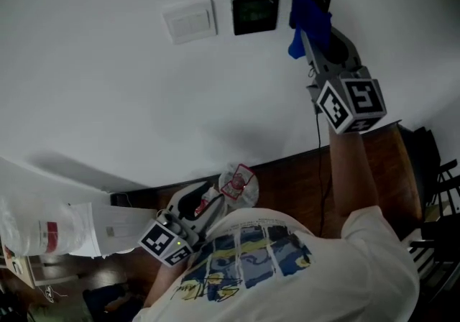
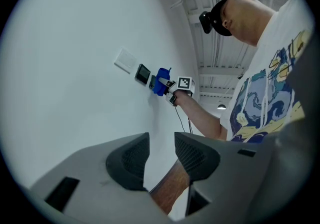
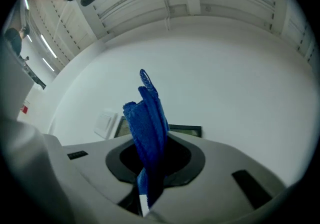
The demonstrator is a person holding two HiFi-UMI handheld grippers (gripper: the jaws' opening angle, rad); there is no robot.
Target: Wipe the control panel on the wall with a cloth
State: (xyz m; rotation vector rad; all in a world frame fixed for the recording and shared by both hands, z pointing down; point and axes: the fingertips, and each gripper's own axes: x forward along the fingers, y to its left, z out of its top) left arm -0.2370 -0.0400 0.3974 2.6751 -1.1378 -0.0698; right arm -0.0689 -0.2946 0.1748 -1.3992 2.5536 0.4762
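High on the white wall sit a white switch plate (image 1: 188, 22), a dark control panel (image 1: 255, 14) and a second dark panel (image 1: 318, 1) to its right. My right gripper (image 1: 314, 29) is raised to that second panel, shut on a blue cloth (image 1: 305, 17) that covers the panel's left part. In the right gripper view the cloth (image 3: 149, 123) stands up between the jaws, with a dark panel (image 3: 186, 130) just behind. My left gripper (image 1: 210, 204) hangs low by the person's chest; in its own view the left gripper (image 2: 159, 160) is open and holds nothing.
A black cable (image 1: 319, 169) hangs down the wall below the right gripper. Brown wood flooring (image 1: 287, 184) meets the wall's base. A crumpled plastic wrapper (image 1: 237, 184) lies near the left gripper, a white bag (image 1: 43, 231) at far left, dark chairs (image 1: 438, 184) at right.
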